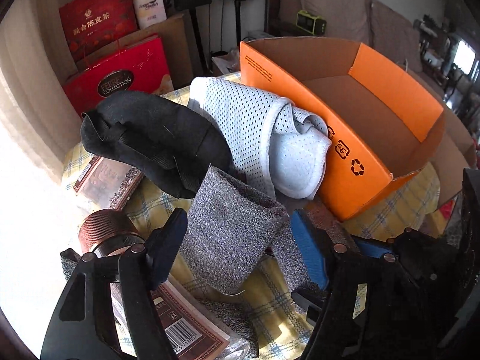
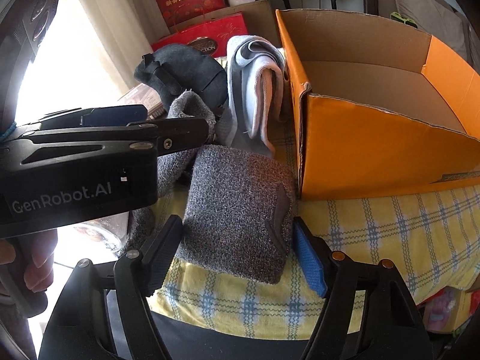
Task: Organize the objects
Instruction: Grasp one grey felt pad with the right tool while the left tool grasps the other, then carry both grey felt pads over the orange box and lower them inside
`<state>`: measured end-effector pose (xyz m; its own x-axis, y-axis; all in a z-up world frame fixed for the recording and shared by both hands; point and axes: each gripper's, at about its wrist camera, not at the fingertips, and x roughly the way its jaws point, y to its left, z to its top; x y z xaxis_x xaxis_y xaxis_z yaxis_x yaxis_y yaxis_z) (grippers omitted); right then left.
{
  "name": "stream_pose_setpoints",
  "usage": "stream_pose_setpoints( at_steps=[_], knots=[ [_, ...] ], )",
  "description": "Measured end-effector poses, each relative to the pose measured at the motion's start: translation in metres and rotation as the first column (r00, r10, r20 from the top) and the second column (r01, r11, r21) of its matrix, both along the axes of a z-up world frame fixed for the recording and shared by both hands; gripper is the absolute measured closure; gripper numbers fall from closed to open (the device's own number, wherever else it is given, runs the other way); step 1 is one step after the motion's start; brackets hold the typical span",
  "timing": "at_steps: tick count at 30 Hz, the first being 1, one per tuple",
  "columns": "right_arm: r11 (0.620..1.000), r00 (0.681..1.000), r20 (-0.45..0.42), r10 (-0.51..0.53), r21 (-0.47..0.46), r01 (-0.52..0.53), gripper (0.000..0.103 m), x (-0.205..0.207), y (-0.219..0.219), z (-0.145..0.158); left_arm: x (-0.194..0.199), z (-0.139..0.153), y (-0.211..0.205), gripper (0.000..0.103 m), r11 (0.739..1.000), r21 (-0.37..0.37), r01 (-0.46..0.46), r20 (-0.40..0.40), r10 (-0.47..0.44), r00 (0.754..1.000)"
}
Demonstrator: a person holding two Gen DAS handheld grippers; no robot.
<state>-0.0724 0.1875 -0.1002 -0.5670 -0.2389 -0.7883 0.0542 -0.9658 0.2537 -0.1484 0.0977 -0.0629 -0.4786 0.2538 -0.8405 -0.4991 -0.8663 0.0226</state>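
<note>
A grey knit cloth [image 1: 231,234] lies on the yellow plaid tablecloth [image 1: 270,309]; its folded end shows in the right wrist view [image 2: 237,213]. My left gripper [image 1: 240,252] is open, its fingers on either side of the cloth. My right gripper [image 2: 237,255] is open around the folded end, its blue pads beside it. The left gripper's body [image 2: 90,162] shows at the left of the right wrist view. A white mesh garment [image 1: 258,132] and a black cloth [image 1: 156,138] lie behind. An orange cardboard box [image 1: 360,114] stands open to the right [image 2: 375,150].
A copper-capped glass bottle [image 1: 105,234] and a brown packet [image 1: 105,180] lie at the left. Red gift bags [image 1: 120,72] stand behind the table. The tablecloth's bare part [image 2: 390,231] lies in front of the box. A sofa [image 1: 345,15] is at the back.
</note>
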Motion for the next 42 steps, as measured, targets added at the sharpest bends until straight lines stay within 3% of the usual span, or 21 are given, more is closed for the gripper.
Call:
stream_pose_setpoints(
  at_steps=[3,6,10,11,14,28,35,42],
  knots=[
    [1.0,1.0,-0.002,0.003,0.006,-0.003,0.036,0.001,0.0,0.002,-0.004,-0.005,0.0,0.06,1.0,0.021,0.007,0.033,-0.007,0.999],
    [1.0,1.0,0.006,0.021,0.001,-0.021,0.054,0.0,0.0,0.001,-0.006,-0.003,-0.004,0.078,0.999,0.046,-0.016,0.04,0.015,0.999],
    [0.999,0.999,0.005,0.036,0.004,-0.036,0.07,0.001,-0.001,0.004,-0.006,0.007,-0.017,0.085,0.992,0.109,-0.064,0.033,0.06,0.998],
    [0.999,0.999,-0.005,0.04,0.004,-0.04,0.075,0.003,-0.001,0.006,-0.004,0.011,-0.021,0.085,0.99,0.122,-0.074,0.024,0.072,0.997],
    [0.999,0.998,-0.034,0.052,0.005,-0.052,0.078,0.009,0.0,0.013,0.001,0.023,-0.032,0.086,0.981,0.17,-0.091,0.009,0.091,0.996],
    [0.999,0.991,-0.13,0.042,0.0,-0.042,0.079,0.048,0.023,0.065,0.039,0.068,-0.057,0.086,0.947,0.309,-0.087,-0.04,0.104,0.994],
    [0.999,0.979,-0.201,-0.027,0.038,0.036,0.078,0.059,0.052,0.094,0.054,0.087,-0.036,0.086,0.941,0.336,-0.043,-0.068,0.07,0.995],
    [0.989,0.966,-0.234,-0.109,0.069,0.128,0.078,0.044,0.086,0.1,0.049,0.099,0.006,0.086,0.93,0.367,0.006,-0.081,0.026,0.996]
  ],
)
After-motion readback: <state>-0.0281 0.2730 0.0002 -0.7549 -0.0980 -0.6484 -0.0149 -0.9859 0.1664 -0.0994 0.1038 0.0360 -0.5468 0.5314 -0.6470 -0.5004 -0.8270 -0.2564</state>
